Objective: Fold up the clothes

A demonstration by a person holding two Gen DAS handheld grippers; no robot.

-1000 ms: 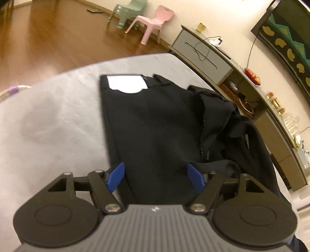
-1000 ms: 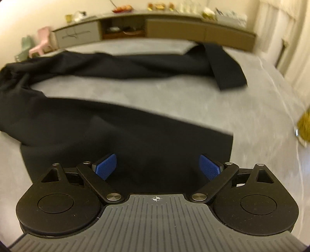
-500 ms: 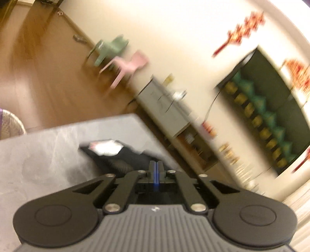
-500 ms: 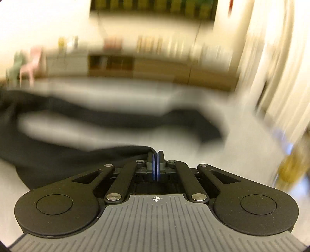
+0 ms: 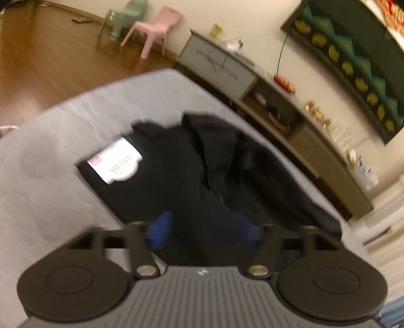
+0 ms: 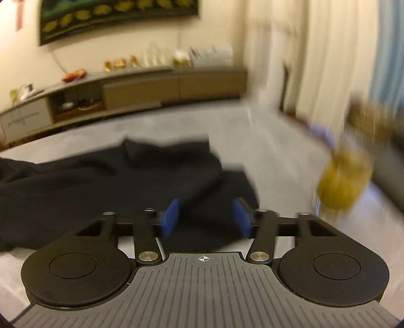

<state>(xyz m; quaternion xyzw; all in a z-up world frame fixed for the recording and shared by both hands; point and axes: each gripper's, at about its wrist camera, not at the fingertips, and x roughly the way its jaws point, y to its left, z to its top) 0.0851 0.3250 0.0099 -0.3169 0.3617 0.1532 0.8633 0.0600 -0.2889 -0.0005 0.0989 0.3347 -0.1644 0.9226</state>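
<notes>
Black trousers [image 5: 176, 176] lie on a grey bed [image 5: 50, 156], with a white waist label [image 5: 118, 164] at the near left end and bunched fabric to the right. My left gripper [image 5: 204, 230] is open over the waist end, blue pads apart, empty. In the right wrist view the leg end of the trousers [image 6: 126, 181] lies folded over on the bed [image 6: 240, 131]. My right gripper [image 6: 207, 217] is open above that end, empty.
A long low cabinet [image 5: 290, 116] runs along the wall beyond the bed; it also shows in the right wrist view [image 6: 151, 85]. Pink [image 5: 156, 27] and green [image 5: 123, 15] small chairs stand on the wood floor. A yellow object [image 6: 343, 181] sits at the bed's right side.
Both grippers were open, shut half a second ago while swinging up, and have opened again. The far trouser leg now lies over the near one.
</notes>
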